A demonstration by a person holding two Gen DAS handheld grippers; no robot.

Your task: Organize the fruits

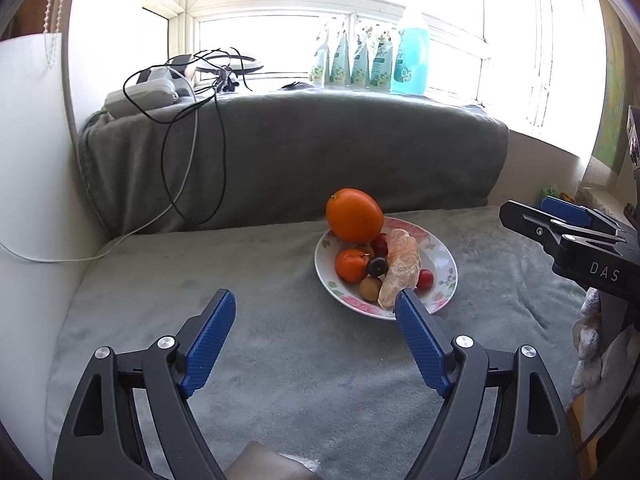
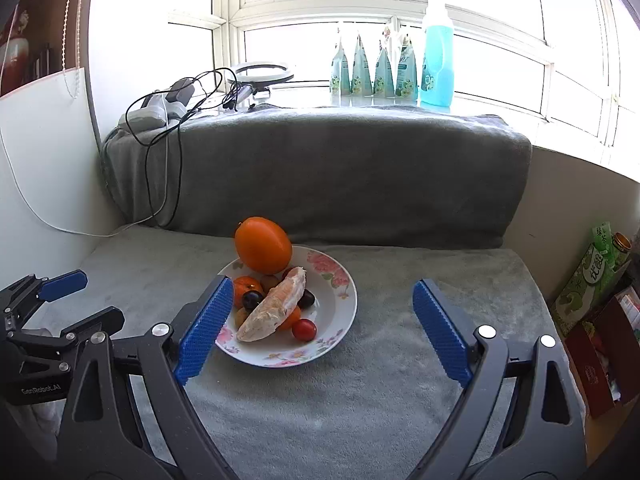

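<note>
A floral plate (image 1: 442, 258) (image 2: 340, 300) sits on the grey blanket and holds fruit. A large orange (image 1: 354, 215) (image 2: 263, 245) rests at its far rim. A peeled pomelo segment (image 1: 400, 268) (image 2: 276, 306) lies across a small mandarin (image 1: 351, 265), a dark grape (image 1: 377, 266) (image 2: 252, 299), a longan (image 1: 370, 288) and a red cherry tomato (image 1: 425, 279) (image 2: 304, 329). My left gripper (image 1: 316, 300) is open and empty, in front and left of the plate. My right gripper (image 2: 324, 286) is open and empty, just in front of the plate.
A blanket-covered ledge (image 1: 320, 148) rises behind the plate. Cables (image 1: 192, 128) and a white power strip (image 1: 140, 98) hang at its left. Refill pouches and a blue bottle (image 1: 412, 54) stand on the sill. Boxes and a green carton (image 2: 588, 280) stand at the right.
</note>
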